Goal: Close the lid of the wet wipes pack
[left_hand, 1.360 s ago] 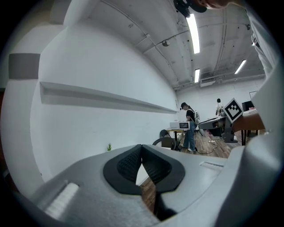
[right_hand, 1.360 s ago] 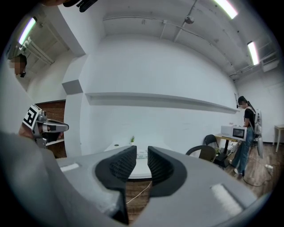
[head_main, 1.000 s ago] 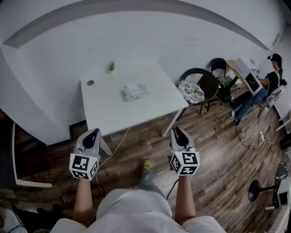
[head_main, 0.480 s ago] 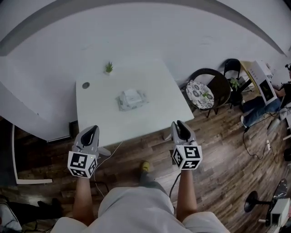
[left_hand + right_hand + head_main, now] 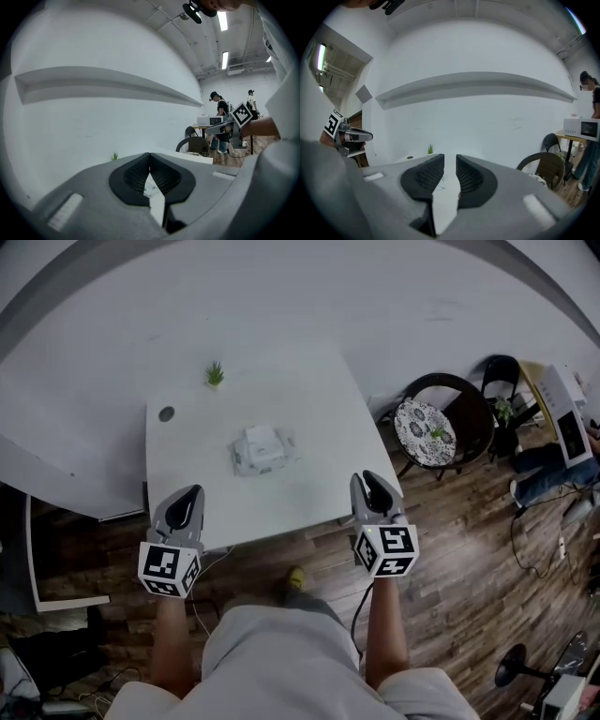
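The wet wipes pack (image 5: 260, 450) lies near the middle of the white table (image 5: 319, 418). A white flap on its top looks raised, but it is too small to be sure. My left gripper (image 5: 184, 502) hovers at the table's near edge, left of the pack and well short of it. Its jaws meet at the tips with nothing held (image 5: 149, 157). My right gripper (image 5: 371, 486) hangs over the near right corner, its jaws (image 5: 450, 159) apart and empty. A sliver of the pack (image 5: 151, 189) shows below the left jaw tips.
A small potted plant (image 5: 215, 374) stands at the table's far left, with a dark round spot (image 5: 166, 413) nearer the left edge. A black chair with a patterned cushion (image 5: 433, 432) stands right of the table. People stand far off to the right (image 5: 216, 101).
The person has walked up to the table. Both grippers have travelled forward from over the wooden floor to the table's near edge, and the pack now lies closer.
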A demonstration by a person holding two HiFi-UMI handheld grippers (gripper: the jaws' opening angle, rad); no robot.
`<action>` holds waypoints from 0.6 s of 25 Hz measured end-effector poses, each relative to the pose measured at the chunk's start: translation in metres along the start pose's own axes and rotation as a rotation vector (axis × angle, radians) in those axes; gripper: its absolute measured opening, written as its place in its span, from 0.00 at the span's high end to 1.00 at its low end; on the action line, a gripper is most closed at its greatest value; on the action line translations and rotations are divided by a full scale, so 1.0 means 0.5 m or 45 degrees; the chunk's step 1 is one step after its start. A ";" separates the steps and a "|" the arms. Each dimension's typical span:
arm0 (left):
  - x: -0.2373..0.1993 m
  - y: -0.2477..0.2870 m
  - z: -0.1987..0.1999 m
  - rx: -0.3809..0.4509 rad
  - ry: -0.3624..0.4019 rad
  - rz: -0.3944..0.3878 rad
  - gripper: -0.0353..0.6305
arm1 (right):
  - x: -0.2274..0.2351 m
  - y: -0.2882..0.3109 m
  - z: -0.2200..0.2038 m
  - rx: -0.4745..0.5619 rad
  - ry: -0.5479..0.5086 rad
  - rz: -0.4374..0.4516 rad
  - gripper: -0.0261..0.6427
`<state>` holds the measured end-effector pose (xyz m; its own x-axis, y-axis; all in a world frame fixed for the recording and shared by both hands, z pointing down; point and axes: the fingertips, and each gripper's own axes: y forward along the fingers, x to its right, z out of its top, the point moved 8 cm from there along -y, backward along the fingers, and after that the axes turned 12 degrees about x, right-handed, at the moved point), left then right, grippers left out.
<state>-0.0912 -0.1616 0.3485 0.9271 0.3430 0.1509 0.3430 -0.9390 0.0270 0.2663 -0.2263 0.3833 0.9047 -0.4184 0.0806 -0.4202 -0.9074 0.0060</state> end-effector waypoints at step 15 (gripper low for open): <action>-0.066 0.132 -0.080 -0.059 -0.136 0.043 0.95 | 0.009 0.189 -0.044 -0.127 -0.021 0.135 0.84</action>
<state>-0.1052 -0.2362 0.3848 0.9496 0.3099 0.0468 0.3064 -0.9493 0.0699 0.2289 -0.3131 0.4062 0.8555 -0.5131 0.0697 -0.5177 -0.8500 0.0977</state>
